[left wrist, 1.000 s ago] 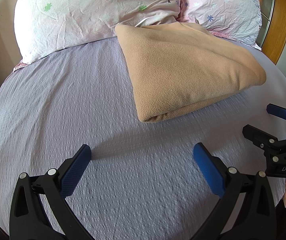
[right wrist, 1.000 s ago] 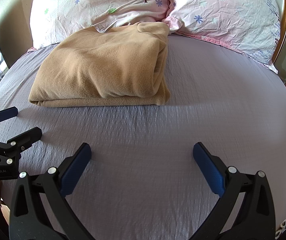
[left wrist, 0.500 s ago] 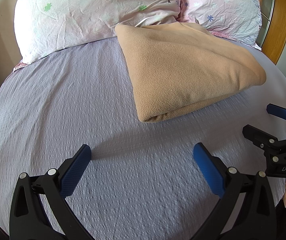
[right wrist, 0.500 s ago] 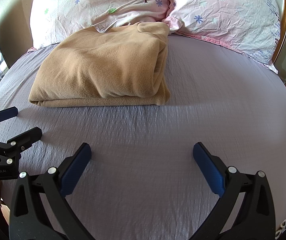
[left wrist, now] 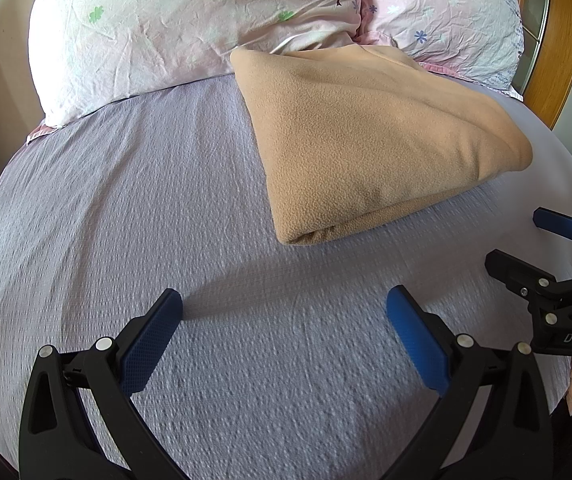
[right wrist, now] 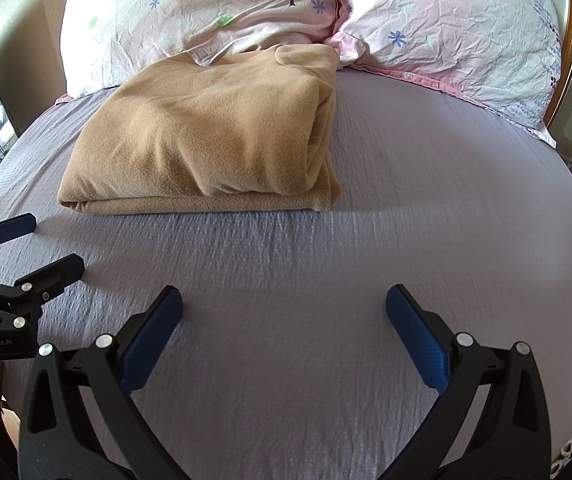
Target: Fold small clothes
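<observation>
Here, at the upper left of the left wrist view, a floral pillow (left wrist: pixel 190 28) leans at the head of the bed, and a lilac bedsheet (left wrist: pixel 126 208) fills the left and middle of the frame. At the bottom centre the left gripper (left wrist: pixel 284 316) hangs over bare sheet, its blue pads spread wide with nothing between them. Right of centre lies the folded tan fleece (left wrist: pixel 370 140), its far edge touching the pillows. A second pillow (left wrist: pixel 446 12) sits at the upper right. At the right edge the right gripper (left wrist: pixel 526 240) shows, its claw also gaping and empty, near the fleece but apart from it. In the right wrist view, the fleece (right wrist: pixel 214 136) sits in the upper left.
</observation>
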`<act>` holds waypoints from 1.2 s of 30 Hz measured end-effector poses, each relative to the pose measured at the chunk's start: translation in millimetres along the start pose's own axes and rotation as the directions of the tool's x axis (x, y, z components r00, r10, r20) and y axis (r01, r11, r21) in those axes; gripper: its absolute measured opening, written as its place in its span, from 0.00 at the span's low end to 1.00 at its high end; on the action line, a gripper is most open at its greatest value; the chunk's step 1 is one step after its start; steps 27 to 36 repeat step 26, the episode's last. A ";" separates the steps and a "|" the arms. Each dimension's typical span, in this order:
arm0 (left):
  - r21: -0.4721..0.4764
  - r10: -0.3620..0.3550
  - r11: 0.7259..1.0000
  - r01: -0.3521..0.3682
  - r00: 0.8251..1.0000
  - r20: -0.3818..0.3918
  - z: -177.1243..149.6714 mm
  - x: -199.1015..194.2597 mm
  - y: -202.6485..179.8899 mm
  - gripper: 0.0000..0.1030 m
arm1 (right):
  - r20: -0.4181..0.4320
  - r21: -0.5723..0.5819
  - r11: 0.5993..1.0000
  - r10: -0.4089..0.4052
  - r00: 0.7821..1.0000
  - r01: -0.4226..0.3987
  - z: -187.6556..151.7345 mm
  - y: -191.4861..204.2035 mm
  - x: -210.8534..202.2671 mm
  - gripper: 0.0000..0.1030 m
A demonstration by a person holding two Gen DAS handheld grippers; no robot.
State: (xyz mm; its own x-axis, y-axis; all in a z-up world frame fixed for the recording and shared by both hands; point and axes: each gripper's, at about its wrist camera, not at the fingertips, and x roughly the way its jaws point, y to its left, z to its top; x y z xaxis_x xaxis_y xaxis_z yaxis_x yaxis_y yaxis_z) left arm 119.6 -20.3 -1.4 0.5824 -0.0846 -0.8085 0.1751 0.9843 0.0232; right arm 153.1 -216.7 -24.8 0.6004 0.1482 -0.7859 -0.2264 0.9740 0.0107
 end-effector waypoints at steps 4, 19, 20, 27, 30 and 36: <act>-0.001 0.001 1.000 -0.001 1.000 0.000 0.7 0.4 0.4 0.99 | 0.000 0.001 1.000 0.000 1.000 0.000 -0.1 0.2 0.0 0.98; -0.009 0.007 1.000 -0.007 1.000 0.007 1.7 -0.7 0.1 0.99 | 0.000 0.000 1.000 0.001 1.000 -0.001 0.2 -0.2 0.2 0.98; -0.008 0.007 1.000 -0.007 1.000 0.006 1.6 -0.6 0.1 0.99 | 0.000 0.000 1.000 0.001 1.000 -0.001 0.2 -0.4 0.1 0.98; -0.008 0.007 1.000 -0.007 1.000 0.006 1.8 -0.6 0.0 0.99 | 0.000 0.000 1.000 0.001 1.000 -0.001 0.3 -0.3 0.3 0.98; -0.008 0.007 1.000 -0.007 1.000 0.006 1.8 -0.6 0.0 0.99 | 0.000 0.000 1.000 0.001 1.000 -0.001 0.3 -0.3 0.3 0.98; -0.008 0.007 1.000 -0.007 1.000 0.006 1.8 -0.6 0.0 0.99 | 0.000 0.000 1.000 0.001 1.000 -0.001 0.3 -0.3 0.3 0.98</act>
